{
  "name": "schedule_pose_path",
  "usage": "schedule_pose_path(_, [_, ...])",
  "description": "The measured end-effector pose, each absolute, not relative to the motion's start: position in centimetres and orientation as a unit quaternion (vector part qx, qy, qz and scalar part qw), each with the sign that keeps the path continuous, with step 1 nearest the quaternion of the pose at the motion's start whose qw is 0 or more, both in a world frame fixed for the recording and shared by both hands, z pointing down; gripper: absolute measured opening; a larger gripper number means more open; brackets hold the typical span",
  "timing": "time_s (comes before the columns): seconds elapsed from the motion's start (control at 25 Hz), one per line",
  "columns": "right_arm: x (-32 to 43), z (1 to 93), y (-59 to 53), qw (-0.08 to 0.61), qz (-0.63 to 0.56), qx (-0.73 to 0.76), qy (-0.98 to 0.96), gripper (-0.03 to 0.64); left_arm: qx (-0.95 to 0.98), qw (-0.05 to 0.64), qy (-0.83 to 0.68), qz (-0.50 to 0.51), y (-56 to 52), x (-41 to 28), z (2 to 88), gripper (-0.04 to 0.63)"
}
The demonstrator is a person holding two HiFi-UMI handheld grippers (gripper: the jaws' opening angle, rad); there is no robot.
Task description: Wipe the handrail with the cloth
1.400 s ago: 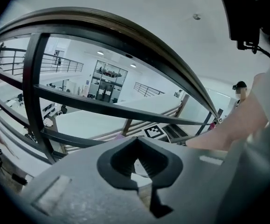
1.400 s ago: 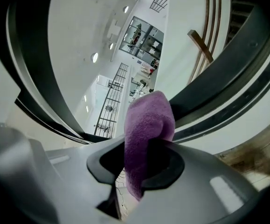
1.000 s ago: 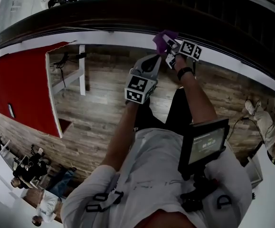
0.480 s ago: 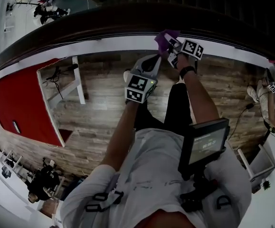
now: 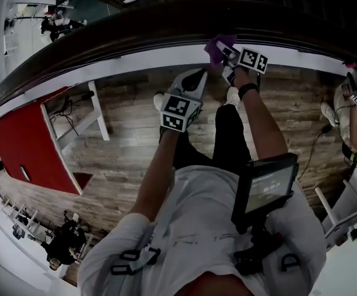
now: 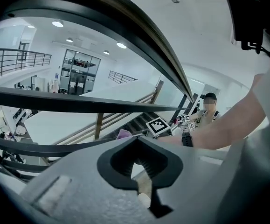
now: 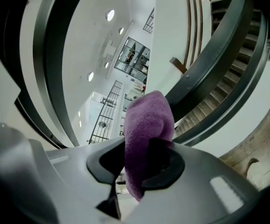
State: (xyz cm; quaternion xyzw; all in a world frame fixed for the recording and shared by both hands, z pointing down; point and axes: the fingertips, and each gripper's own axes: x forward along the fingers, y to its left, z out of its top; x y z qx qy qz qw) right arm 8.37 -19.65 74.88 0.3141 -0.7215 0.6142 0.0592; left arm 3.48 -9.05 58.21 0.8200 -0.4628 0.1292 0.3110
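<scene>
A purple cloth [image 7: 146, 134] is pinched in my right gripper [image 7: 141, 164], which is shut on it. In the head view the right gripper [image 5: 226, 55] holds the purple cloth [image 5: 216, 47] right at the dark curved handrail [image 5: 104, 32]. The same handrail [image 7: 204, 73] arcs just past the cloth in the right gripper view. My left gripper [image 5: 193, 79] hangs a little lower and to the left, below the rail, shut with nothing in it. In the left gripper view its jaws [image 6: 141, 178] are closed and the handrail [image 6: 125, 27] sweeps overhead.
Below the rail a white ledge [image 5: 123, 66] runs along the balcony. Far below lie a wood floor [image 5: 123, 153], a red panel [image 5: 24, 140] and a white table frame [image 5: 98, 110]. Another person [image 5: 354, 113] with grippers stands at the right. A tablet [image 5: 264, 187] hangs on my chest.
Both grippers have drifted slightly right along the rail with the cloth. The view below has shifted, the red panel sliding left and down.
</scene>
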Motion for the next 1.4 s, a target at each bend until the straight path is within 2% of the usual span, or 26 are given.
schedule_pose_path(0.2, [11.1, 74.8, -20.2, 0.045, 0.616, 0.322, -0.718, 0.08, 0.827, 0.307, -0.451, 0.13, -10.0, 6.3, 58.2, -0.002])
schedule_pose_path(0.52, [19.5, 75.5, -22.5, 0.044, 0.612, 0.323, -0.721, 0.08, 0.837, 0.31, -0.43, 0.138, -12.0, 14.5, 59.6, -0.002])
schedule_pose_path(0.72, [24.5, 74.9, -23.9, 0.018, 0.613, 0.338, -0.714, 0.08, 0.846, 0.304, -0.414, 0.141, -13.7, 18.3, 60.0, 0.0])
schedule_pose_path(1.4, [45.6, 75.4, -29.2, -0.002, 0.6, 0.41, -0.687, 0.08, 0.881, 0.3, -0.331, 0.154, -18.7, 33.8, 61.6, -0.002])
